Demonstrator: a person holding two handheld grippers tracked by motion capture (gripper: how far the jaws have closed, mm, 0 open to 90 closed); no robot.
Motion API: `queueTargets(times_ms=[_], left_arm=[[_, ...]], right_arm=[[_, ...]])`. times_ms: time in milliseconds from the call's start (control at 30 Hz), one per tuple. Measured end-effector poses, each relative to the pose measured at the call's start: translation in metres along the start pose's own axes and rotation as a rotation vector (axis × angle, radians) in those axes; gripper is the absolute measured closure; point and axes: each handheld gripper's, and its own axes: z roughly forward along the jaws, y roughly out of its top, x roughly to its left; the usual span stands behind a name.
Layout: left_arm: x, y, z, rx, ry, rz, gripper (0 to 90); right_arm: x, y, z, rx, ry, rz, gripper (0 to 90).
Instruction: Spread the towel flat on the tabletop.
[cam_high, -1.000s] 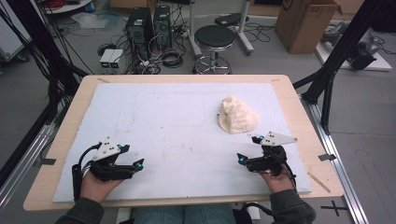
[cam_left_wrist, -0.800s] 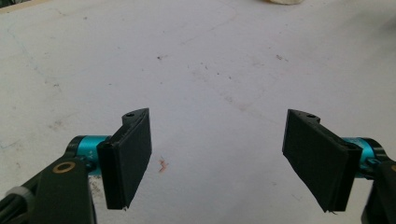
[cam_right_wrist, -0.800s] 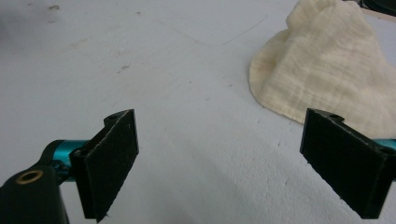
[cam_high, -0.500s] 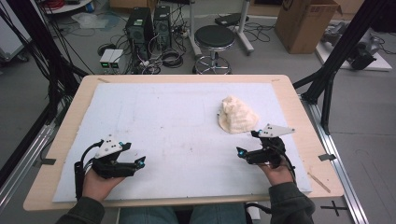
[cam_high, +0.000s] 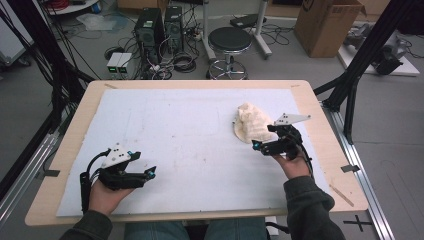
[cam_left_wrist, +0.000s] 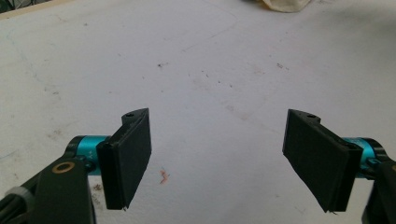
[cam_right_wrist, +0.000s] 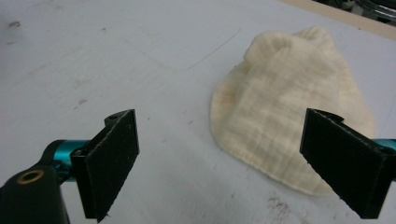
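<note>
Both grippers' fingers spread wide, empty; cream cloth (cam_right_wrist: 289, 126) just ahead of right gripper (cam_high: 264, 142).

The person's left hand (cam_high: 102, 194) comes in from the near edge, palm up, holding the black two-jaw left gripper (cam_high: 150, 172) low with its jaws set wide apart. The right hand (cam_high: 292, 164), in a dark sleeve, holds the black two-jaw right gripper (cam_high: 255, 145) farther forward, its jaws spread wide too.
</note>
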Motion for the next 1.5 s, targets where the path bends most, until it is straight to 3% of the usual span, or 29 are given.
queueTargets(times_ms=[433, 500, 667, 933, 1033, 1500], left_arm=[[0.002, 0.0, -0.002, -0.011, 0.002, -0.007, 24.2], [0.002, 0.0, -0.002, -0.013, 0.003, -0.008, 24.2], [0.003, 0.0, -0.003, -0.014, 0.007, -0.011, 24.2], [0.003, -0.001, -0.002, -0.012, 0.005, -0.007, 24.2], [0.005, -0.001, -0.002, -0.011, 0.005, -0.009, 24.2], [0.004, -0.001, -0.001, -0.013, 0.003, -0.011, 24.2]], right_arm=[[-0.015, 0.044, 0.017, 0.028, -0.015, -0.022, 17.8], [-0.019, 0.048, 0.023, 0.04, -0.025, -0.031, 24.3], [-0.027, 0.044, 0.041, 0.098, -0.047, -0.017, 27.9], [-0.036, 0.038, 0.066, 0.132, -0.079, 0.008, 38.2], [-0.039, 0.031, 0.081, 0.182, -0.081, 0.021, 39.9], [-0.043, 0.017, 0.109, 0.263, -0.106, 0.059, 47.5]])
